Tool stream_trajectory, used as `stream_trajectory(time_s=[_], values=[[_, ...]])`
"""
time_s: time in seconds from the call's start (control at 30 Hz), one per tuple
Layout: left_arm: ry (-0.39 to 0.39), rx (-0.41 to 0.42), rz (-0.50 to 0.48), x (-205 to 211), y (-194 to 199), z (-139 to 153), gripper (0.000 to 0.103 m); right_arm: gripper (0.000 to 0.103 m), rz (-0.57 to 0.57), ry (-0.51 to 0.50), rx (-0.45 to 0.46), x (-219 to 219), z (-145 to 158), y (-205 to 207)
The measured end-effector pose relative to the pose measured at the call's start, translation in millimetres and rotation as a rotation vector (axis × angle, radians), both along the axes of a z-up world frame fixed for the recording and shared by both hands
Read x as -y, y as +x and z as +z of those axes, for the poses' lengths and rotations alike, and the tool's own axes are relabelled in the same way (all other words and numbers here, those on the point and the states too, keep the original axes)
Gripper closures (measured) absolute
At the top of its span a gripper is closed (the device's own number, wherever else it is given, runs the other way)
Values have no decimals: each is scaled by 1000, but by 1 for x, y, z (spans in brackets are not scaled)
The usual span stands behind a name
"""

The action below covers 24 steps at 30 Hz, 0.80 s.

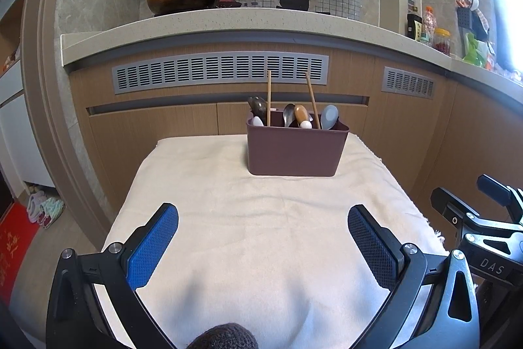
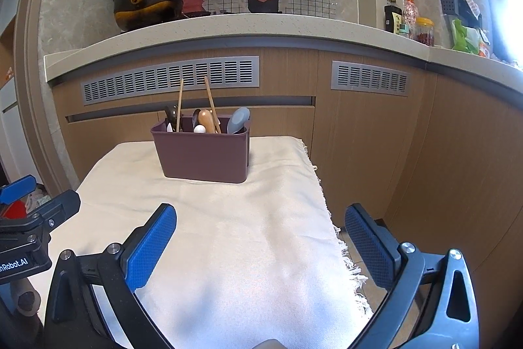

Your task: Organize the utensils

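Here we hold both tools back at the near end of the table [image 1: 248, 237], which is draped in a cream cloth [image 2: 228, 218]. Our left hand-held gripper [image 1: 263, 247] hangs with its blue pads spread wide and nothing between them; our right hand-held gripper [image 2: 260, 246] is the same, fingers splayed and empty, hovering over the cloth's fringed right edge. Neither touches anything.

The task's things all sit at the far end: a maroon utensil caddy [image 1: 295, 149] stands upright on the cloth, close to the wooden cabinet front behind it. Out of it rise two chopsticks [image 1: 269, 97], one nearly vertical at the left and one leaning in the middle, along with a dark spoon [image 1: 256, 107], a metal spoon [image 1: 288, 113], a wooden-handled utensil [image 1: 300, 113] and a pale grey spoon [image 1: 329, 116] at the right. We cannot make out the inner dividers clearly, so which compartment each piece occupies stays uncertain.

We judge that the cloth between us and the caddy carries no loose utensil, so the sorting looks either finished or not yet begun. The open, withdrawn stance suits either: it keeps the view of the caddy clear and leaves both tools ready to reach forward.
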<state>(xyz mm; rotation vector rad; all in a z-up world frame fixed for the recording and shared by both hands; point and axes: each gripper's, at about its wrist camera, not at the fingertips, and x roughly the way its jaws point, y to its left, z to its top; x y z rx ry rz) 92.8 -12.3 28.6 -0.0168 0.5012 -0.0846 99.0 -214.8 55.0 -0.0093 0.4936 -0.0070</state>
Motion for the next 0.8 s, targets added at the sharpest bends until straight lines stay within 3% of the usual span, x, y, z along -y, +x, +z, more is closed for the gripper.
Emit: stream_trajectory(time_s=[0.8], values=[[-5,4,-2,3,-1,-1,0,0,6,3,10,0,2,-4]])
